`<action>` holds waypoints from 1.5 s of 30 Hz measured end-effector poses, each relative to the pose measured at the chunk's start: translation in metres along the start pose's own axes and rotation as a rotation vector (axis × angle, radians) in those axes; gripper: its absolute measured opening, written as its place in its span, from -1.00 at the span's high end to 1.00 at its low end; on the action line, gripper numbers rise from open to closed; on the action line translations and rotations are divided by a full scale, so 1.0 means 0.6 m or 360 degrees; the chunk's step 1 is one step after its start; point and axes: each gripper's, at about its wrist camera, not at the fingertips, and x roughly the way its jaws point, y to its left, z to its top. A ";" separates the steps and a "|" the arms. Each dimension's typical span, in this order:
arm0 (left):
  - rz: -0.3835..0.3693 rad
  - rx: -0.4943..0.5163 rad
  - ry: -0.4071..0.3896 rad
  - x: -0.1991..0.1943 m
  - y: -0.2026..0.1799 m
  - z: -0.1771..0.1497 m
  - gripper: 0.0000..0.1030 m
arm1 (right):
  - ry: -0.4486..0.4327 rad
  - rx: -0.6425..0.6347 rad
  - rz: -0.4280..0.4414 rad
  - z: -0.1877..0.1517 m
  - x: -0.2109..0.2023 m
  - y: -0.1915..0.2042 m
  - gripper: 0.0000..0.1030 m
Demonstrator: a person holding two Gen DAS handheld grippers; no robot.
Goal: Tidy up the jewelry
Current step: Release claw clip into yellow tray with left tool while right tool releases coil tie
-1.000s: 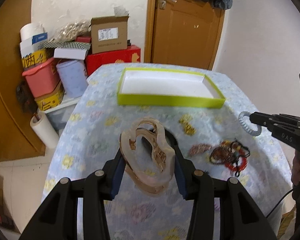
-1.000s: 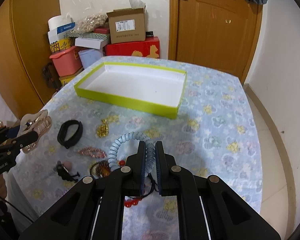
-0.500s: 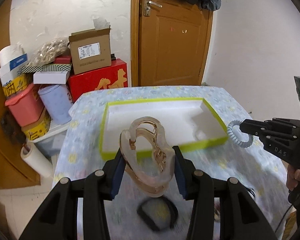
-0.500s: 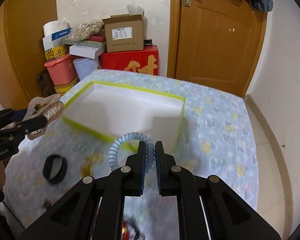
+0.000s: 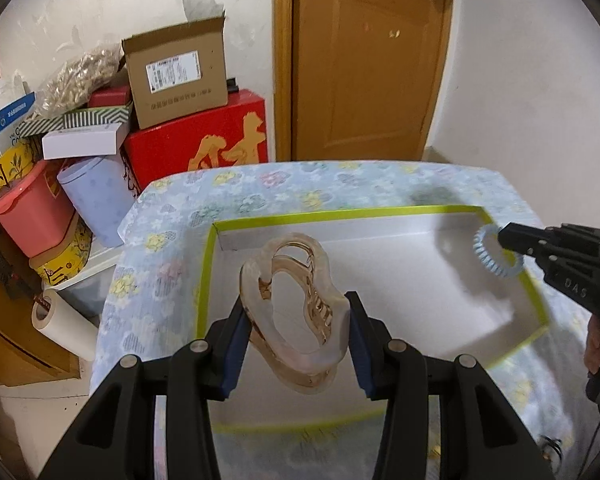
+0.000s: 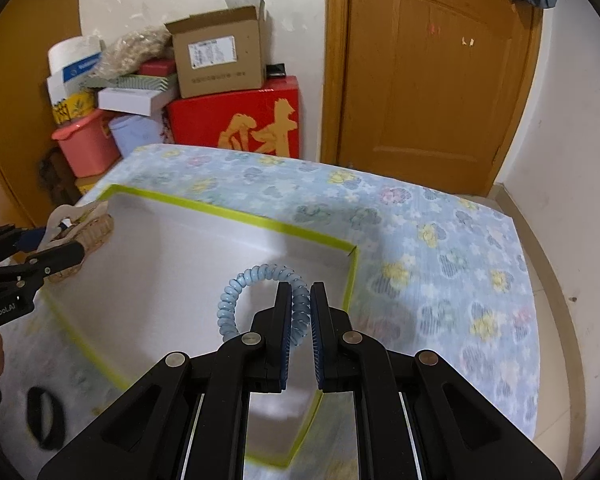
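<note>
Both tools over the tray, each loaded. We hold the left hand-held gripper (image 5: 296, 334) closed on a translucent beige hair claw (image 5: 294, 312), its pads pressing the claw's two flanks so that it stands upright between them, above the near left part of the green-rimmed white tray (image 5: 208, 264). The right hand-held gripper (image 6: 301, 306) is pinched shut on one side of a pale blue spiral hair tie (image 6: 260, 280), and the rest of the loop juts forward and to the left of the pads over the tray's right half. We judge that both pieces are held clear of the tray floor so that they can be released into it side by side; neither touches it yet. The tray lies on the floral-clothed worktop (image 6: 440, 240), and a black band (image 6: 46, 424) lies on the cloth near the tray's left corner, not yet sorted. Legible writing is scarce: "GenRoboLAI", as far as we can read it, on the left tool's body in the right view, "DAS" on the right tool's body in the left view. The cardboard carton (image 5: 176, 76) carries a printed label too small to read, and the red box (image 5: 204, 148) a large gold character.
</note>
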 end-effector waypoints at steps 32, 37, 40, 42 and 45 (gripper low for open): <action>-0.0009 -0.0077 -0.0019 -0.051 0.015 -0.016 0.01 | -0.0043 0.0026 -0.0014 -0.041 -0.071 0.018 0.50; -0.0006 -0.0081 -0.0024 -0.081 0.012 -0.035 0.01 | -0.0037 0.0089 0.0034 -0.080 -0.112 0.019 0.50; -0.0013 -0.0079 -0.0051 -0.111 0.011 -0.052 0.01 | -0.0054 0.0101 0.0068 -0.104 -0.144 0.024 0.50; -0.0022 -0.0082 -0.0061 -0.133 0.009 -0.067 0.01 | -0.0074 0.0102 0.0090 -0.118 -0.167 0.028 0.50; -0.0043 -0.0083 -0.0074 -0.161 0.005 -0.093 0.01 | -0.0079 0.0104 0.0138 -0.142 -0.196 0.039 0.45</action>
